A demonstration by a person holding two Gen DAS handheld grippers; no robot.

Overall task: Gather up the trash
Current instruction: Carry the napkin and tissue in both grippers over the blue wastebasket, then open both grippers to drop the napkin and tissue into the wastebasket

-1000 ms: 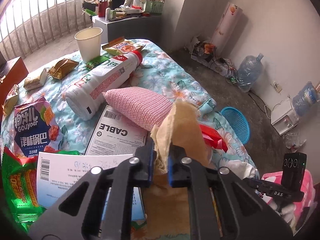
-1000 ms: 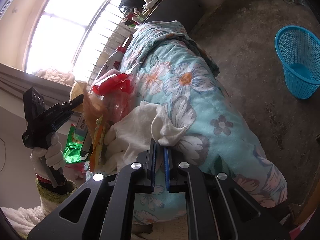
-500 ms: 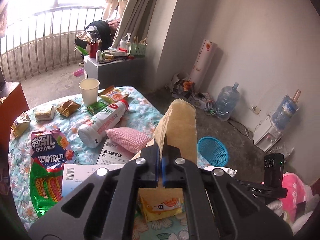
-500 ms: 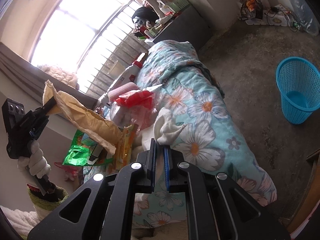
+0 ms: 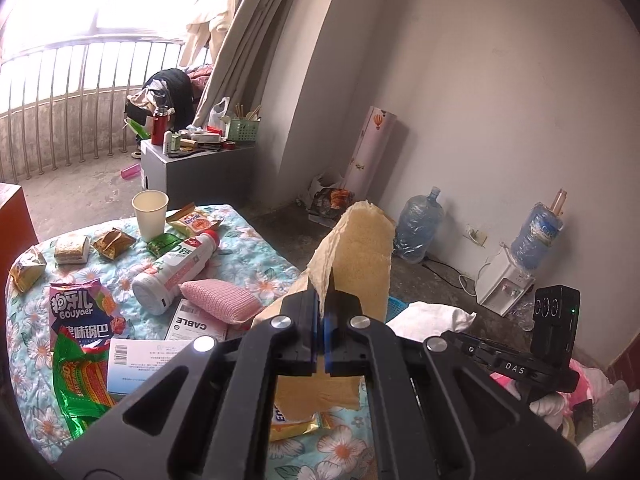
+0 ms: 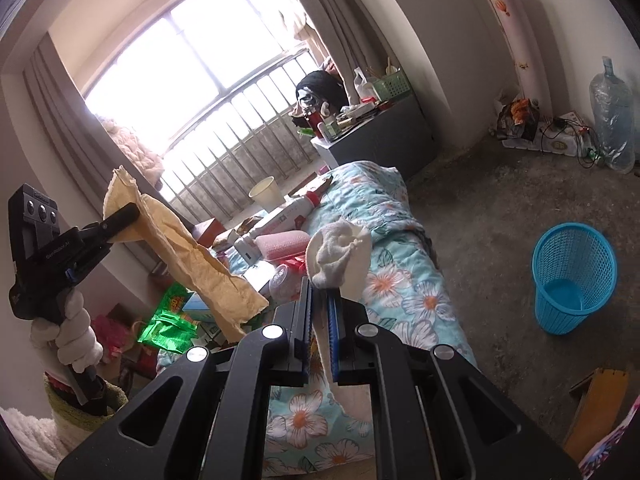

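Yellow paper (image 5: 362, 256) pinched in left claw (image 5: 322, 312)

Yellow paper (image 5: 362, 256): crumpled, torn, pinched in my left tongs (image 5: 322, 312), hanging clear above the bed.
White tissue (image 6: 340, 258): wadded, clamped in my right tongs (image 6: 320, 332).
Basket (image 6: 572, 278): blue, upright on the floor.

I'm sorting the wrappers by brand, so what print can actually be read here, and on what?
"GOUYAER": pink snack bag.
"CABLE": white box.
"DAS": right tool, seen from the left wrist.
Too blurred or small: white bottle label, barcode label on the envelope, green snack bag.
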